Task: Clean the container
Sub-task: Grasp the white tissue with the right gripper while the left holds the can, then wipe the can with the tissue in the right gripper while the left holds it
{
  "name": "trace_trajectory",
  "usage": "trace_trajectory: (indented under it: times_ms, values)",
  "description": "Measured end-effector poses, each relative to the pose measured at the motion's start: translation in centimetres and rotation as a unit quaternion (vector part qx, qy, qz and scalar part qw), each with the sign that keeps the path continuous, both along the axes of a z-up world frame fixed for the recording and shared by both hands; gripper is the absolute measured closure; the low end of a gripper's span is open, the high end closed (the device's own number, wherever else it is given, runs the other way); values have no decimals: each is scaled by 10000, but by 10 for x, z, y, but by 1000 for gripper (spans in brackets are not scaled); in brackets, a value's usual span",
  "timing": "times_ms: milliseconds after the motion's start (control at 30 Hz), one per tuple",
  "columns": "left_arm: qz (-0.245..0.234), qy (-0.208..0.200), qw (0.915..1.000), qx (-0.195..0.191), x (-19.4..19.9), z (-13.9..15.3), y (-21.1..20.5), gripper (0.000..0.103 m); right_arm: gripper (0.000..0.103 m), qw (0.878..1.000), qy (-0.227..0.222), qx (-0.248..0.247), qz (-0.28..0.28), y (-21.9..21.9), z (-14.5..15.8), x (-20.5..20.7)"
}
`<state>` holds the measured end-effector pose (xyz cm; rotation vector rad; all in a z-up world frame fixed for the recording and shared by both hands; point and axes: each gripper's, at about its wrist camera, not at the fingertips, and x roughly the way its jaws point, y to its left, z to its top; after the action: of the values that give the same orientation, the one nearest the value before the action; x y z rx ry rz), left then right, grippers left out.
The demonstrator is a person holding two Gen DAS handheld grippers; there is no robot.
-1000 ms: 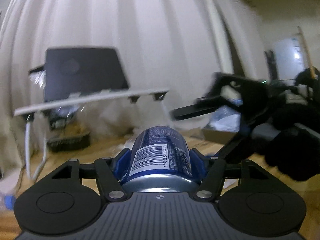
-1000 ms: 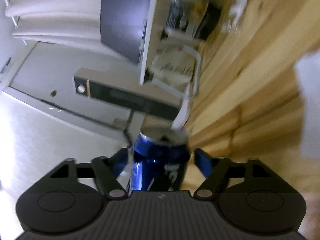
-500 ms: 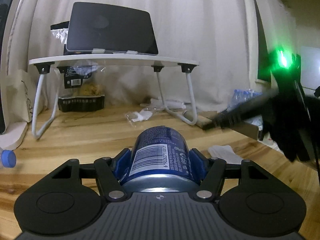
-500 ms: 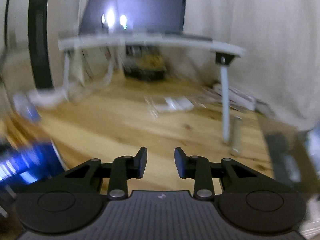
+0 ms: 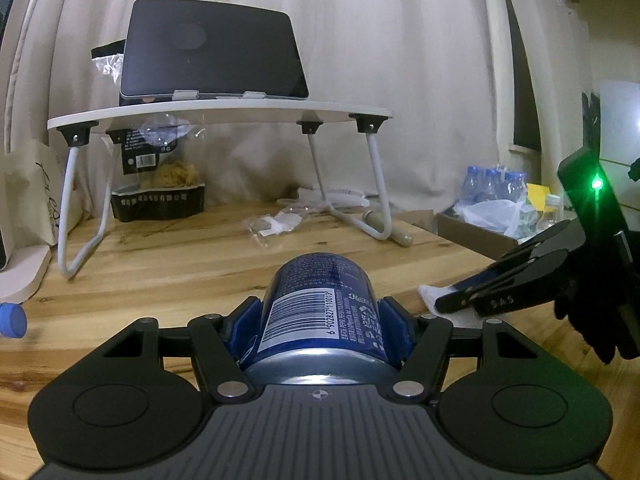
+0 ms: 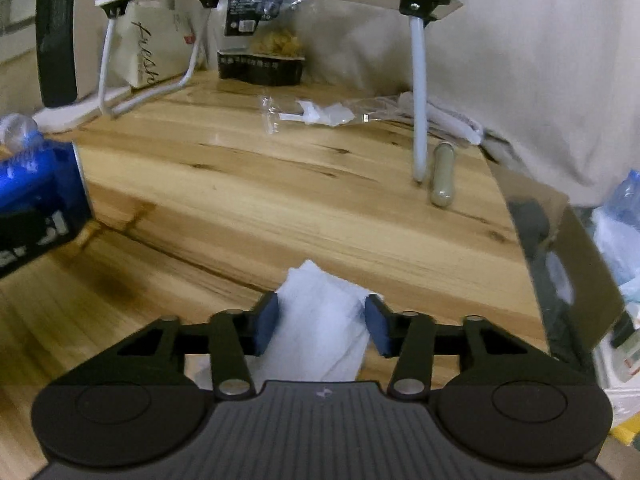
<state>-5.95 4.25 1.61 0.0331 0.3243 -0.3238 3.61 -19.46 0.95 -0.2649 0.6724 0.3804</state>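
- Left hand-held gripper (image 5: pixel 320 320): black frame, blue pads, clamped on either side of the blue aluminium drink can (image 5: pixel 320 312); the can lies along the fingers, barcode uppermost, raised above the light wooden counter (image 5: pixel 180 272).
- Right hand-held gripper (image 6: pixel 322 326): fingers apart, blue pads (image 6: pixel 267 320) either side of the white crumpled cloth (image 6: pixel 320 320), which lies on the counter; contact with the pads cannot be told.
- Blue can also shows at the left edge of the right wrist view (image 6: pixel 36 196), well apart from the cloth.
- White folding lap table (image 5: pixel 220 114): stands at the counter's rear, bearing a dark tablet (image 5: pixel 212 60) propped upright.
- Pack of blue-capped water bottles (image 5: pixel 492 184): beyond the counter's right edge.
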Motion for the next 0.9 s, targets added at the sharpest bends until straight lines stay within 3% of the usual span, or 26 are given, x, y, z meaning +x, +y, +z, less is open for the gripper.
trace_trajectory:
  times_ms: [133, 267, 367, 533, 667, 900]
  values:
    - [9, 14, 10000, 64, 1, 0, -2, 36, 93, 9994, -199, 35, 278, 11, 9, -5]
    - [14, 22, 9999, 119, 1, 0, -4, 36, 93, 9864, -423, 1196, 1046, 25, 66, -25]
    - [8, 1, 9999, 132, 1, 0, -4, 36, 93, 9688, -426, 1627, 1821, 48, 95, -42]
    - [-2, -32, 9999, 153, 0, 1, -5, 37, 93, 9527, -141, 1481, 2651, 93, 86, -54]
    - [-11, -59, 9998, 170, -1, 1, -6, 37, 92, 9487, -35, 1482, 2794, 104, 72, -50]
    - [-18, -120, 9998, 172, -3, 2, -6, 37, 92, 9611, -439, 1246, 2424, 100, 71, -33]
